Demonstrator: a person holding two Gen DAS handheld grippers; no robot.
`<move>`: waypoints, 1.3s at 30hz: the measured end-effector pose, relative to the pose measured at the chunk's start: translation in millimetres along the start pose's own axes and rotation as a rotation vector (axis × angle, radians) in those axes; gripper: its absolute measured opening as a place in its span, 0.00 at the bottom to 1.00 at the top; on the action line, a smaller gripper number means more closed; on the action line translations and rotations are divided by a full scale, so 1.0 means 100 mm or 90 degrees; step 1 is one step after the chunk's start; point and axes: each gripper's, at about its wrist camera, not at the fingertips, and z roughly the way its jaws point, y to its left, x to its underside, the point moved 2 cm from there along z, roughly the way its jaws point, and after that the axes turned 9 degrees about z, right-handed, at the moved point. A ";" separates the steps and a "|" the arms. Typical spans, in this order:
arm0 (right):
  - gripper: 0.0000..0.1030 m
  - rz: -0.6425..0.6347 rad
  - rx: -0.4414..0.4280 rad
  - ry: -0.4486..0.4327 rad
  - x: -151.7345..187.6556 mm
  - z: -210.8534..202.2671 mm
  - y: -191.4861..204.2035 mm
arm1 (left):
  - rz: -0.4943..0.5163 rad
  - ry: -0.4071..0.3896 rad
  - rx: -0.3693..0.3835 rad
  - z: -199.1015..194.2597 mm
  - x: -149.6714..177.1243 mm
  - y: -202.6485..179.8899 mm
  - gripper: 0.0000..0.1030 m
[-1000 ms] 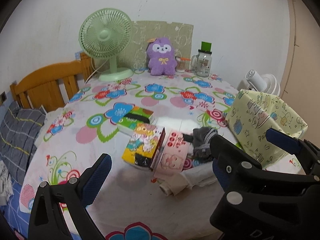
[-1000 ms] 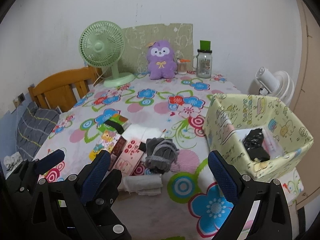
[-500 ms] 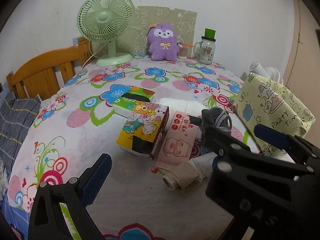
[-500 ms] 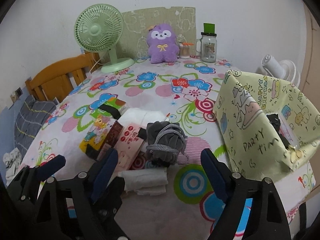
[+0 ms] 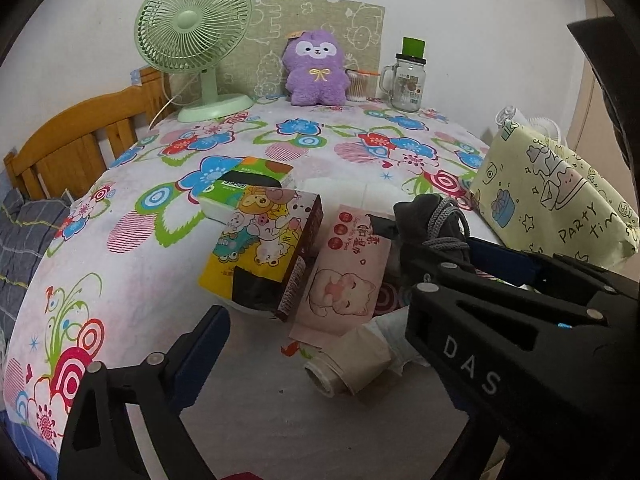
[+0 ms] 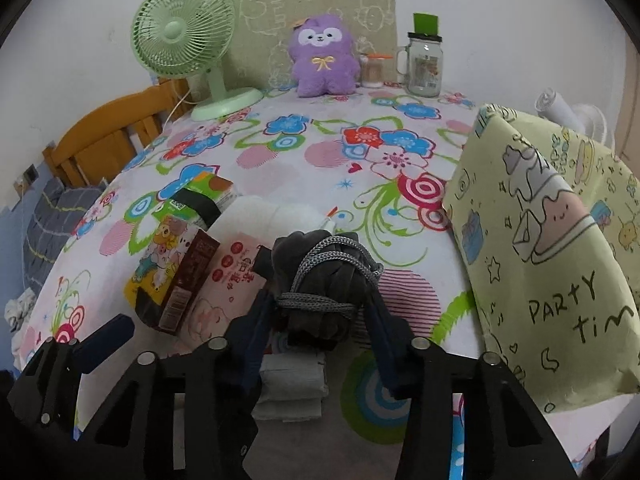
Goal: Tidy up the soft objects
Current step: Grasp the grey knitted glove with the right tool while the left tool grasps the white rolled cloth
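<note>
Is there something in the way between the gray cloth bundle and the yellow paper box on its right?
Nothing visible. The gray bundle sits between the right gripper's closing jaws, and only bare tablecloth separates it from the box.

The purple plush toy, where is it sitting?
The purple plush toy sits upright at the table's far edge by the wall, between the green fan on its left and the glass jar on its right.

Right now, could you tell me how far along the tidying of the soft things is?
Early on. The right gripper, whose jaws have just been closing, brackets the grey rope-tied cloth bundle. The left gripper hangs open. Left on the flowered tablecloth: folded white cloths, pink wipes pack, cartoon tissue pack. Yellow-green party box interior hidden.
</note>
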 end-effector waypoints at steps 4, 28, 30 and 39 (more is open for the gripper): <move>0.42 0.000 -0.002 -0.007 0.02 -0.03 -0.02 | -0.003 0.006 0.019 0.02 0.01 -0.02 0.73; 0.42 0.004 -0.009 -0.029 0.10 -0.36 -0.01 | -0.002 -0.025 0.034 -0.28 -0.04 -0.07 0.20; 0.42 0.005 -0.008 -0.036 0.06 -0.42 -0.01 | -0.002 -0.031 0.033 -0.32 -0.07 -0.07 0.20; 0.42 -0.001 -0.010 -0.076 -0.15 -0.73 0.04 | -0.003 -0.067 0.021 -0.58 -0.30 -0.07 0.20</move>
